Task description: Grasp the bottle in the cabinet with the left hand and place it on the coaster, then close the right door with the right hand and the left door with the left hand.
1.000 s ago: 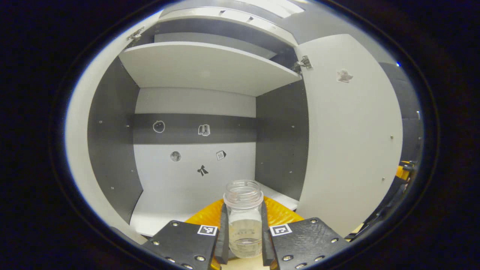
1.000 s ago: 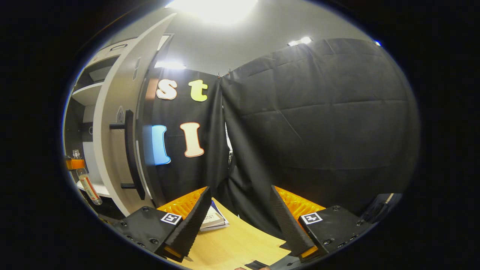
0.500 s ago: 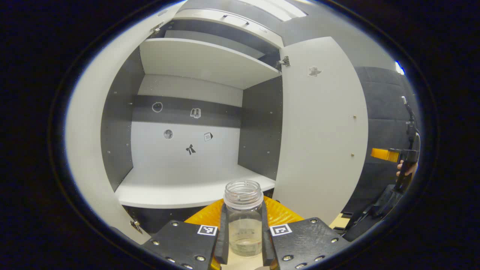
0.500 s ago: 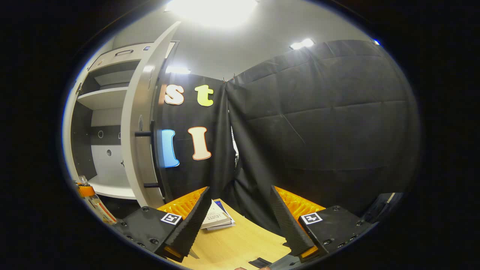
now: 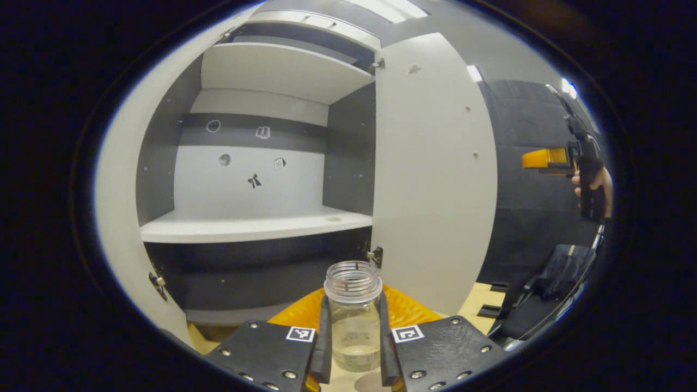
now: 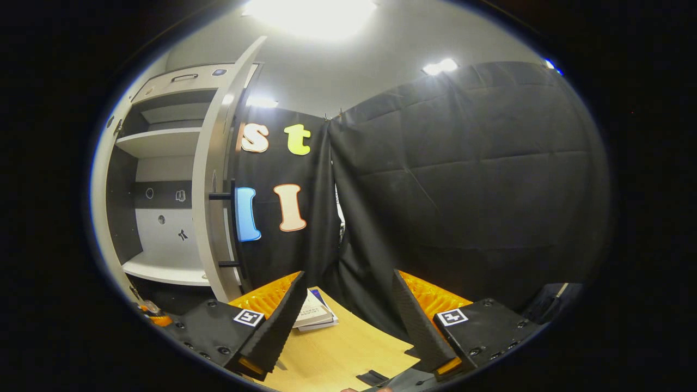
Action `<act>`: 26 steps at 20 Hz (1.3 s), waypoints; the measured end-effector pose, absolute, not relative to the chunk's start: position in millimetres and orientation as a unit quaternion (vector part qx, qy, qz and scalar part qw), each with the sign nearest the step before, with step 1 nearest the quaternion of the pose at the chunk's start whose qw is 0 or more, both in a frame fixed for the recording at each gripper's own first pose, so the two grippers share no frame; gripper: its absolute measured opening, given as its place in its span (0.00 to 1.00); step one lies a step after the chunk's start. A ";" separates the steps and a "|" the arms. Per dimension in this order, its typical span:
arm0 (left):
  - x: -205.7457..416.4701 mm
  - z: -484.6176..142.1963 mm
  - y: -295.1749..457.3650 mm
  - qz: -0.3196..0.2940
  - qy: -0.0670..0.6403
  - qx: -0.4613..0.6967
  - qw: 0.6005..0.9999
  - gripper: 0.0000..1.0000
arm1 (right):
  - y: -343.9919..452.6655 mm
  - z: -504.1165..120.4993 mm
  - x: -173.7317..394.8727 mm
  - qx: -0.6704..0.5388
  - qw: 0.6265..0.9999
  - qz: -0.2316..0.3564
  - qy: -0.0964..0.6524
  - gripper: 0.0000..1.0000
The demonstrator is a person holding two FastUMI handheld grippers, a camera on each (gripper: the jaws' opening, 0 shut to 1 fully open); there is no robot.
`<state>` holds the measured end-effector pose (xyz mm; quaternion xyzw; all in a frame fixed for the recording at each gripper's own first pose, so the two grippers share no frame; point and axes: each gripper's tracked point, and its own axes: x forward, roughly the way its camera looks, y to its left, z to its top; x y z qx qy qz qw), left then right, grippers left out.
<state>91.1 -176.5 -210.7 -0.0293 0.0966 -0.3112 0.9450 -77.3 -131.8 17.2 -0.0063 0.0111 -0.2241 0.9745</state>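
Already out of the cabinet, the clear plastic bottle with an open threaded mouth [image 5: 354, 321] sits upright between the fingers of the left claw [image 5: 354, 340], which press on its body from both sides just below the neck ring. It hangs in front of the open white-and-grey cabinet [image 5: 256, 228], above the pale wooden bench [image 6: 337, 354]; a round edge at the bottom of the left gripper view may be the coaster, though I cannot tell for sure. Being capless with only a little liquid low inside, the bottle is probably light, smooth and thin-walled, so a firm hold high on the body suits it, and it should stay upright. The right claw [image 6: 348, 321] is wide apart and holds nothing, near the tall white right door [image 6: 215, 179].
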 end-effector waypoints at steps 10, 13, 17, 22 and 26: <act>44.9 -301.3 -205.7 -0.337 0.149 -0.020 0.929 0.36 | -137.2 2.8 -84.7 0.016 0.972 -0.229 0.048 0.99; 41.6 -315.8 -204.9 -0.330 0.160 -0.027 0.930 0.43 | -140.0 2.1 -90.9 0.018 0.971 -0.232 0.054 0.99; 35.4 -323.2 -207.9 -0.330 0.156 -0.028 0.931 0.43 | -146.6 -2.4 -96.1 0.012 0.969 -0.237 0.064 0.96; 26.6 -331.3 -206.8 -0.325 0.145 -0.021 0.934 0.34 | -140.7 -11.0 -94.9 0.012 0.970 -0.228 0.078 0.99; 21.0 -333.1 -202.8 -0.320 0.155 -0.024 0.935 0.40 | -135.3 -13.2 -96.5 0.019 0.971 -0.223 0.088 0.96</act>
